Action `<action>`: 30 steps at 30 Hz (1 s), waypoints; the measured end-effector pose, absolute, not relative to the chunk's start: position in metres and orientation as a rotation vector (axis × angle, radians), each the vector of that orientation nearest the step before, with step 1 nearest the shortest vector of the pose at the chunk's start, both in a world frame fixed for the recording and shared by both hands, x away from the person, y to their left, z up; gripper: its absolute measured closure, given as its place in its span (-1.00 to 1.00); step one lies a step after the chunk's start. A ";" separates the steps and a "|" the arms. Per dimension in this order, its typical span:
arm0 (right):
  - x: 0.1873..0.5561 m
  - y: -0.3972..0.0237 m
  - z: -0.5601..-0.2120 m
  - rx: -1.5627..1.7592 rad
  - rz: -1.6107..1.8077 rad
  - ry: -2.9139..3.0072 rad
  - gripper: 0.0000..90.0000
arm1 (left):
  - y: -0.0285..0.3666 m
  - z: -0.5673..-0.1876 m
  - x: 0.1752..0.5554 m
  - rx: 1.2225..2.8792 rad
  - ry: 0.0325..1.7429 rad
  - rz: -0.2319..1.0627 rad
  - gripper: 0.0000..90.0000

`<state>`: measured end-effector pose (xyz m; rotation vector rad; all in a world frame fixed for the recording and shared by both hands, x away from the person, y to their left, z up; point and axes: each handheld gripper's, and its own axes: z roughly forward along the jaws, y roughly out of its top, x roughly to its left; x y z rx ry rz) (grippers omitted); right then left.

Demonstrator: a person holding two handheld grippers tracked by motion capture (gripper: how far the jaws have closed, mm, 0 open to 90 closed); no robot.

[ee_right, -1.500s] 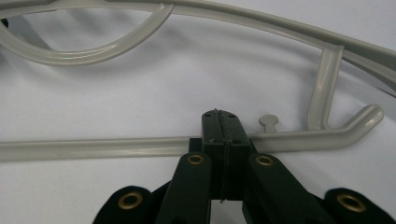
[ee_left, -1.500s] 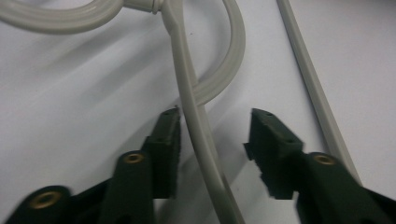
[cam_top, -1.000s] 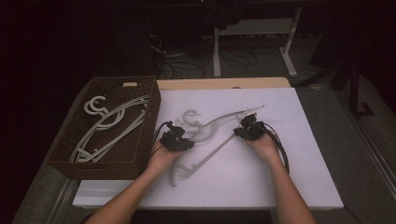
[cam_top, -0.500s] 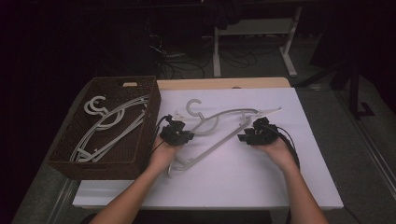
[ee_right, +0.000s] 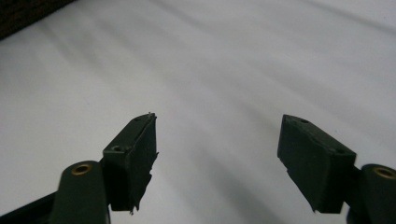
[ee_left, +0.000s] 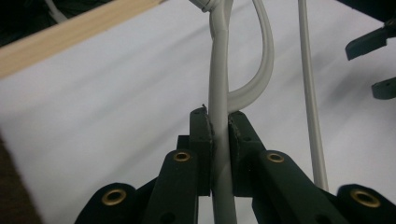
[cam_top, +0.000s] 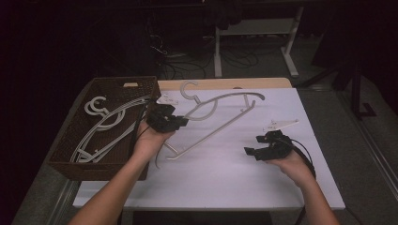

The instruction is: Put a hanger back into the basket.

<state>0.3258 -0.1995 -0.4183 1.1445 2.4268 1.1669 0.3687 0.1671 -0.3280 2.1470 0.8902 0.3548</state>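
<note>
Hanger (cam_top: 220, 110) hangs over the table's (cam_top: 225, 183) far-left part, clamped on its arm by the left gripper (cam_top: 170, 123) beside the basket (cam_top: 70, 157) (more hangers inside). Right gripper (cam_top: 251, 152), jaws just opened with nothing between them, sits toward the near-right edge. Likely next: carry it left over the rim.

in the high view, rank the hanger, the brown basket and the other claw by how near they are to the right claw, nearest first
Measured from the right claw, near the table's right edge:
1. Hanger: its lower bar runs up and left of the right claw, above the white table middle.
2. Left claw: farther left, shut on the hanger's arm.
3. Brown basket: at the far left edge, holding more hangers.
</note>
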 end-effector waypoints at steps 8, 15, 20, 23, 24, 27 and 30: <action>0.328 -0.199 -0.418 1.140 1.181 2.424 -0.56 | 0.221 -0.291 0.371 2.120 0.904 0.393 0.83; 0.329 -0.197 -0.416 1.137 1.184 2.410 -0.65 | 0.281 -0.275 0.374 2.083 0.974 0.476 0.83; 0.329 -0.198 -0.415 1.151 1.174 2.398 -0.67 | 0.324 -0.270 0.376 2.049 1.039 0.529 0.83; 0.328 -0.198 -0.414 1.154 1.170 2.394 -0.67 | 0.348 -0.271 0.377 2.045 1.064 0.558 0.83; 0.328 -0.198 -0.414 1.157 1.174 2.390 -0.67 | 0.356 -0.271 0.377 2.044 1.071 0.568 0.83; 0.328 -0.199 -0.414 1.164 1.174 2.385 -0.67 | 0.380 -0.275 0.377 2.036 1.114 0.592 0.83; 0.328 -0.200 -0.414 1.170 1.168 2.383 -0.67 | 0.403 -0.280 0.378 2.029 1.144 0.610 0.83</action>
